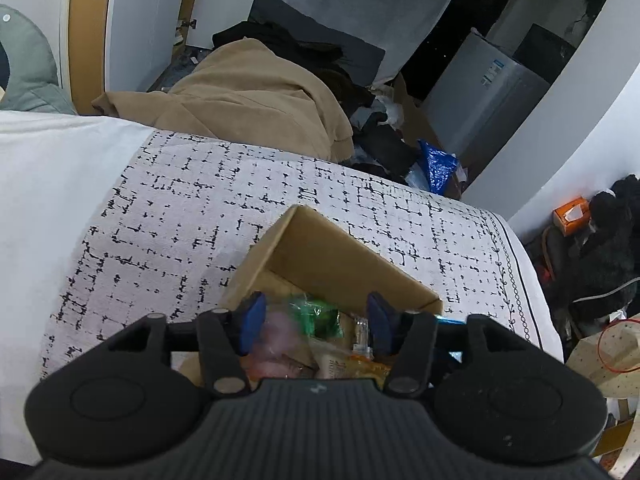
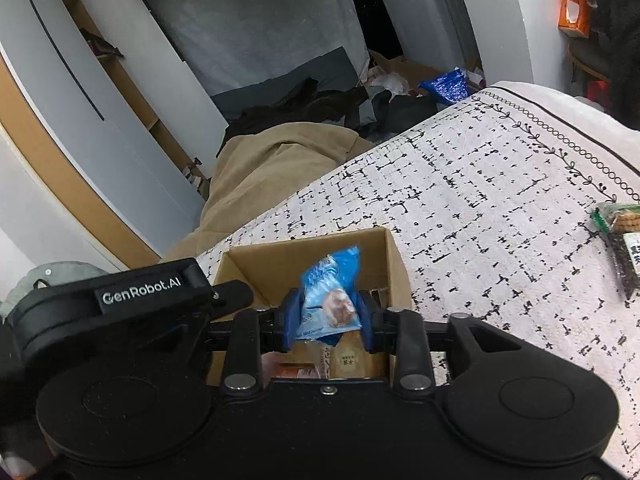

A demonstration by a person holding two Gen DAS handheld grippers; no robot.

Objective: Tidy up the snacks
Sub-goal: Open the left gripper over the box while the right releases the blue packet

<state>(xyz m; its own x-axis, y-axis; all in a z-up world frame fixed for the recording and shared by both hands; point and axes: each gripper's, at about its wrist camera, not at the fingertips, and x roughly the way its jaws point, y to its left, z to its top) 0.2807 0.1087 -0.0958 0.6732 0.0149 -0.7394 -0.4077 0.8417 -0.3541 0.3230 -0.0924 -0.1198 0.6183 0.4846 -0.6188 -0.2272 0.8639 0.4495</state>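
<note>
Blue packet (image 2: 330,300) is clamped in right gripper (image 2: 329,316) above box (image 2: 394,264); left gripper (image 1: 316,322) is held spread, empty, over box on bed (image 2: 480,184).

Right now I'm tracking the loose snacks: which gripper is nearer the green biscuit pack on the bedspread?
Right. The right gripper, holding a blue packet over the box, has the green biscuit pack to its right; the left gripper hovers beyond, over the box.

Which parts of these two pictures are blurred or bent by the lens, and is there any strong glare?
Left wrist view: the snacks between the open left claw look smeared; the bed cover edge curves. Right wrist view: the blue packet in the right claw is slightly soft; the wardrobe bows. No strong glare in either.
</note>
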